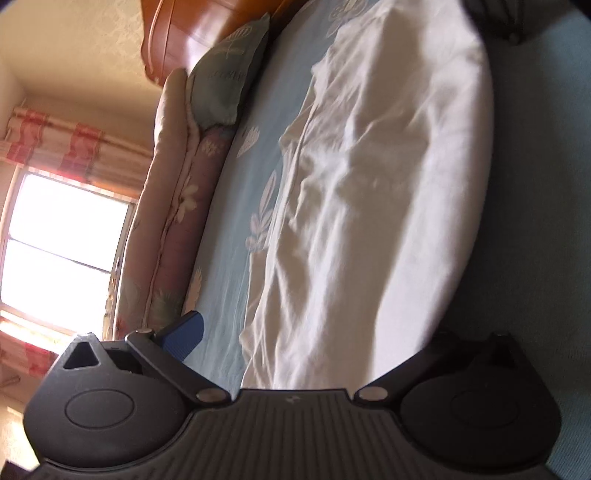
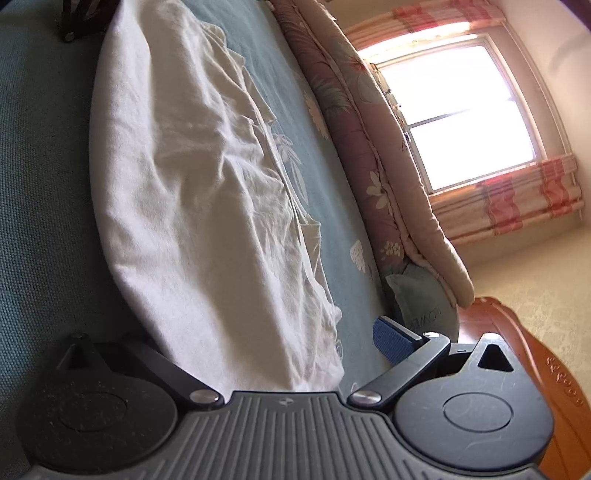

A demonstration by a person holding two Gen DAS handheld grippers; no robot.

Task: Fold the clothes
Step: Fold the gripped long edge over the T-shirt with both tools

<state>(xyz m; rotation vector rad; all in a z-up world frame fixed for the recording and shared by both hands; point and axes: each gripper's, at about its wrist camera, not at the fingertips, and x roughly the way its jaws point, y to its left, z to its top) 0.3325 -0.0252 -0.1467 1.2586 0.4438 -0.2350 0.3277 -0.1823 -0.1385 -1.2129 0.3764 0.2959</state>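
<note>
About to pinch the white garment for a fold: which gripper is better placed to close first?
Left, marginally. Both are open at opposite ends, but the white garment sits centred in the left gripper; in the right gripper it crowds one finger.

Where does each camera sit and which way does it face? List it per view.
Left wrist: on the left gripper, rolled sideways, looking along the white garment toward the headboard; one blue pad shows.
Right wrist: on the right gripper, rolled oppositely; same garment.
Shared: garment, bedsheet, window.
</note>
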